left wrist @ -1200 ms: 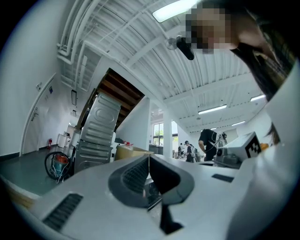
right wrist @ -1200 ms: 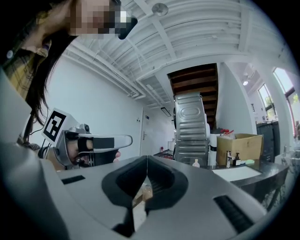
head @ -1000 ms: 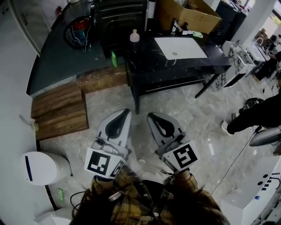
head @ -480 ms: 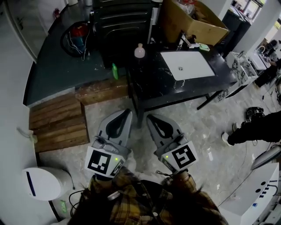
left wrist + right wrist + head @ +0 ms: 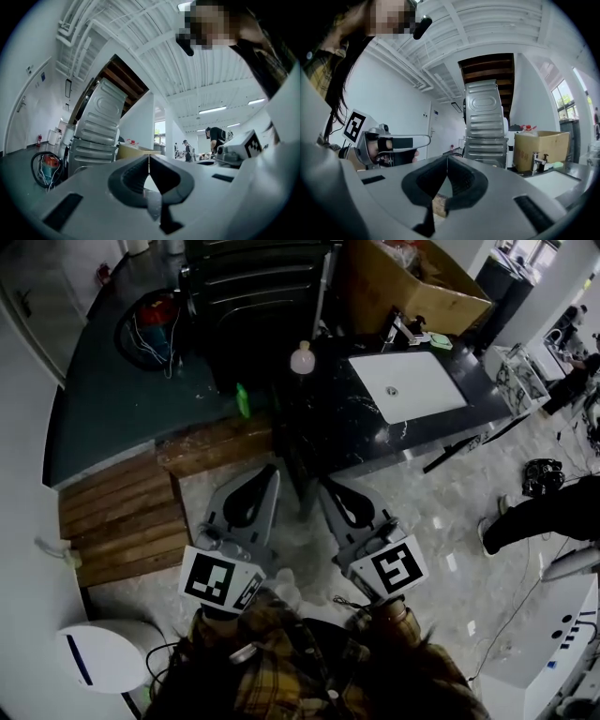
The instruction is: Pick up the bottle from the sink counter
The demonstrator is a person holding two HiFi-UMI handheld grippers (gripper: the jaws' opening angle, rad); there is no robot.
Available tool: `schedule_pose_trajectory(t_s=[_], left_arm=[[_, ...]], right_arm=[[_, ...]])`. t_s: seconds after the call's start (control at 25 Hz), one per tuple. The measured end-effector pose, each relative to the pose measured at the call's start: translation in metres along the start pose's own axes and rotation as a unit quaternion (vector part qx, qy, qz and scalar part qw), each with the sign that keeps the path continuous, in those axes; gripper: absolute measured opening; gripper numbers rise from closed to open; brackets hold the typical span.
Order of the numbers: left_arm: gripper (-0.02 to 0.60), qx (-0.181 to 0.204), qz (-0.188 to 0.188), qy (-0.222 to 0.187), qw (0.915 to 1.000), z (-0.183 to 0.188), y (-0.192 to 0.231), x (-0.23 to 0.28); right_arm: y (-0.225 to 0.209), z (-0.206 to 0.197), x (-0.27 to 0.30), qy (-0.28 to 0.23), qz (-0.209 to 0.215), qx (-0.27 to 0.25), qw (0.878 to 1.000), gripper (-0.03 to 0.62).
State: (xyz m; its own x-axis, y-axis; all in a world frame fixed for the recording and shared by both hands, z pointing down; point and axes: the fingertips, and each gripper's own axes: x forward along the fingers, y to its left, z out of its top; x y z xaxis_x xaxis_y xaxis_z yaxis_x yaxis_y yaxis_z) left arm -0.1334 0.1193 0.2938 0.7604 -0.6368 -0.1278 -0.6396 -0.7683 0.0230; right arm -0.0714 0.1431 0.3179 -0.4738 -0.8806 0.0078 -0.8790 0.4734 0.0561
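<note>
The bottle, a small pale pink one with a narrow cap, stands upright on the dark sink counter, left of the white basin. Both grippers are held side by side over the floor, short of the counter's front edge. My left gripper has its jaws closed tip to tip with nothing between them. My right gripper is likewise shut and empty. Neither gripper view shows the bottle; the grippers' own bodies block the low part of each.
A cardboard box and a faucet stand behind the basin. A ribbed metal appliance rises behind the bottle. A green object sits by the counter's left corner above wooden pallets. A person's leg is at right.
Both grippers have advanced together toward the counter, which now sits nearer and larger in the head view. Both pairs of jaws stay closed.
</note>
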Motion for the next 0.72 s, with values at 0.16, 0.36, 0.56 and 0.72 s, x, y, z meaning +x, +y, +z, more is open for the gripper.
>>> schedule_pose_trajectory(t_s=[0.16,0.36,0.56,0.72], left_arm=[[0.020,-0.012,-0.007,0.000,0.9999,-0.002,0.013,0.000],[0.020,-0.025,-0.005,0.008,0.9996,-0.012,0.029,-0.001],[0.020,-0.030,0.014,0.007,0.9994,-0.023,0.047,0.003],[0.020,-0.025,0.028,0.003,0.9993,-0.023,0.060,0.014]], right_arm=[[0.004,-0.005,0.013,0.017,-0.002,-0.003,1.000,0.017],[0.003,-0.015,0.026,0.038,-0.004,0.004,0.999,0.017],[-0.003,-0.022,0.042,0.034,0.008,0.006,0.999,0.017],[-0.014,-0.019,0.060,0.025,0.022,0.003,0.999,0.017]])
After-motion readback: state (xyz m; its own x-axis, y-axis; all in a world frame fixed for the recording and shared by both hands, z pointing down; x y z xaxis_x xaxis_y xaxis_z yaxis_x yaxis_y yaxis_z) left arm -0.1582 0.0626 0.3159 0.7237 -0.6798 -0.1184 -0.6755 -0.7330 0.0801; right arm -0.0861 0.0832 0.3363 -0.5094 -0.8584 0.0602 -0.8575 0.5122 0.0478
